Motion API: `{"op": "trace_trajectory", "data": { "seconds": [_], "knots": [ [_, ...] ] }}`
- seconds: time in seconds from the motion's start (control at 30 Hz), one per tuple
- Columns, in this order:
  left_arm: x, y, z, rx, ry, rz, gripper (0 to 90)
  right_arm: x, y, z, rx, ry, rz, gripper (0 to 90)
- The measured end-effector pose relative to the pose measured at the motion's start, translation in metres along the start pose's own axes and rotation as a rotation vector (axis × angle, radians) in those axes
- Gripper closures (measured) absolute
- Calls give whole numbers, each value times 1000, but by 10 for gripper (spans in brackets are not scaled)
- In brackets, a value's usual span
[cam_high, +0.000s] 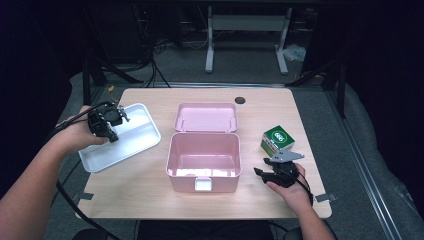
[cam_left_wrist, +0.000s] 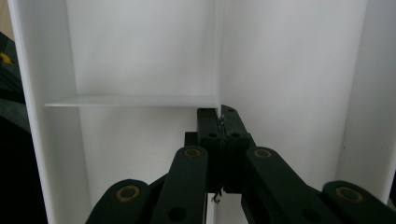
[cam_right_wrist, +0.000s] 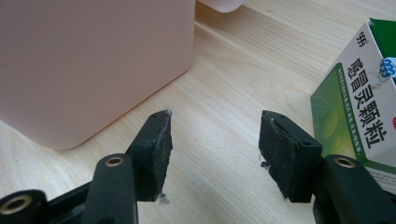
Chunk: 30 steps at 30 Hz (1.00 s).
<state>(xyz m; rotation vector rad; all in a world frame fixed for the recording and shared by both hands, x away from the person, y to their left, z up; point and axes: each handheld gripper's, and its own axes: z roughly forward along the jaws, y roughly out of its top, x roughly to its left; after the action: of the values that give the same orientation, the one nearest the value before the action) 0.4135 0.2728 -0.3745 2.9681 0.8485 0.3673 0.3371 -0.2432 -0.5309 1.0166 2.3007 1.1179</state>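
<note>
Step in hand, as judged: the white compartmented plastic tray (cam_high: 135, 142) is being carried or set down at the left edge of the bench, apart from the open pink plastic storage box (cam_high: 203, 161) at the bench's centre.

Left gripper (cam_high: 111, 120): jaws closed narrow. In the left gripper view (cam_left_wrist: 220, 126) they pinch the thin white dividing wall of the tray (cam_left_wrist: 140, 51), close to where a cross partition meets it. The tray lies at an angle near the left edge, its near corner overhanging that edge; whether it rests fully on the bench cannot be told.

Right gripper (cam_high: 270, 172): jaws stand part open and hold nothing. In the right gripper view (cam_right_wrist: 215, 140) bare wood lies between the pads, the pink box wall (cam_right_wrist: 88, 65) on one side and a green-and-white cardboard medicine carton (cam_right_wrist: 355, 112) on the other. In the high view the carton (cam_high: 277, 140) sits near the right edge, just beyond this gripper.

Condition of tray: clean, glossy, empty, shallow, with rounded corners.

Next move, as judged: settle the tray flat, release the divider, then bring the right gripper onto the carton; its jaws look narrower than the carton and would need widening.
</note>
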Motion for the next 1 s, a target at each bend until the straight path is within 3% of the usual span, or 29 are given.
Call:
{"op": "trace_trajectory", "data": {
  "seconds": [0.33, 0.77, 1.0],
  "knots": [
    [3, -8, 47, 21, -67, -128, 892, 0, 0, 0, -4, -3, -1, 435],
    [-9, -12, 111, 48, -162, -144, 891, 1, 1, 2, -9, -5, 5, 432],
    [-11, -20, 132, 48, -192, -174, 891, 3, 4, -5, -12, -25, -2, 425]
  ]
}}
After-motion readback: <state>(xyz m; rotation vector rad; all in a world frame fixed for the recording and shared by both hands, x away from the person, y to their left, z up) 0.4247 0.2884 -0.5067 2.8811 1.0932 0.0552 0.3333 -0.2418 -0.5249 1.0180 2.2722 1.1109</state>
